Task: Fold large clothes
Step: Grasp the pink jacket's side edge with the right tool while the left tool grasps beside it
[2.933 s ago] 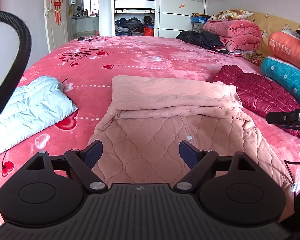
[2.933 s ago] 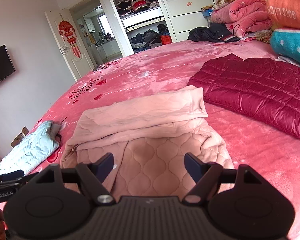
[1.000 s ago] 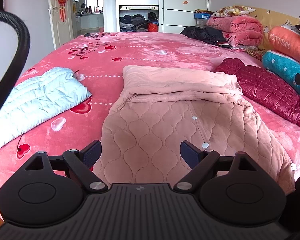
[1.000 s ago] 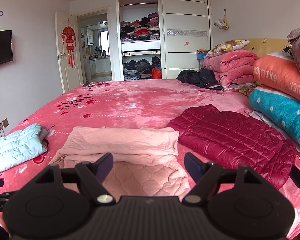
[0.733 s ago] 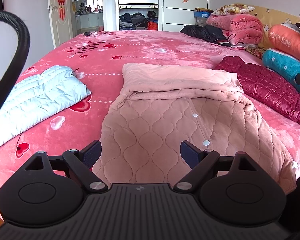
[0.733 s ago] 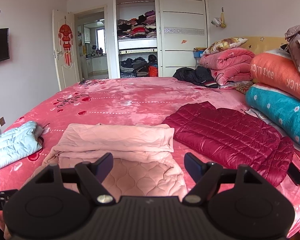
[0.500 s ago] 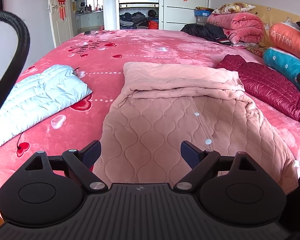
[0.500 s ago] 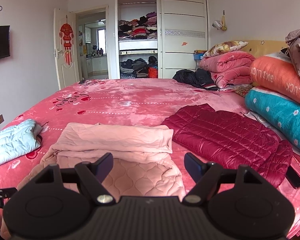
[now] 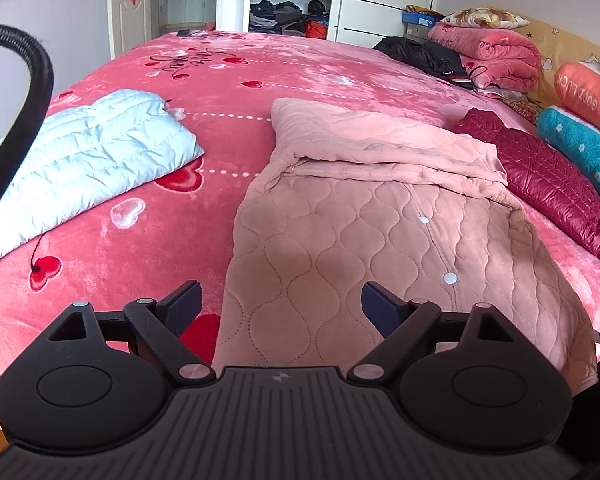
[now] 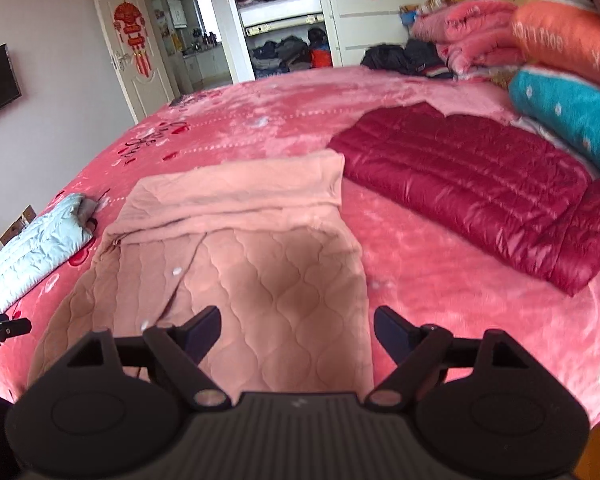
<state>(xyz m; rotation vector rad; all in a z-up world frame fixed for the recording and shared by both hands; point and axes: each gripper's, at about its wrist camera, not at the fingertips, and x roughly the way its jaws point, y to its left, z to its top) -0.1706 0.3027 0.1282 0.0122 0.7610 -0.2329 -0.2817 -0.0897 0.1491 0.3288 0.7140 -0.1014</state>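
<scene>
A pink quilted coat (image 9: 380, 232) lies on the red bed (image 9: 260, 80), its far part folded over into a flat band and its near hem hanging over the bed's front edge. My left gripper (image 9: 280, 306) hovers open above the coat's near left corner, nothing between its fingers. In the right wrist view the same pink quilted coat (image 10: 252, 264) lies ahead, and my right gripper (image 10: 296, 334) stands above the near right part with its jaws opening and empty. The tip of the left gripper (image 10: 0, 330) shows at the left edge there.
A folded pale blue jacket (image 9: 80, 168) lies left of the coat. A dark red puffer jacket (image 10: 480, 188) lies to its right. Rolled blankets, orange (image 10: 560, 36) and teal (image 10: 572, 120), are stacked at the headboard. A black hose (image 9: 24, 112) curves at the left.
Both cameras have tipped downward and come closer to the coat's near hem. The right view has swung down from the room to the bed. The coat itself has not moved.
</scene>
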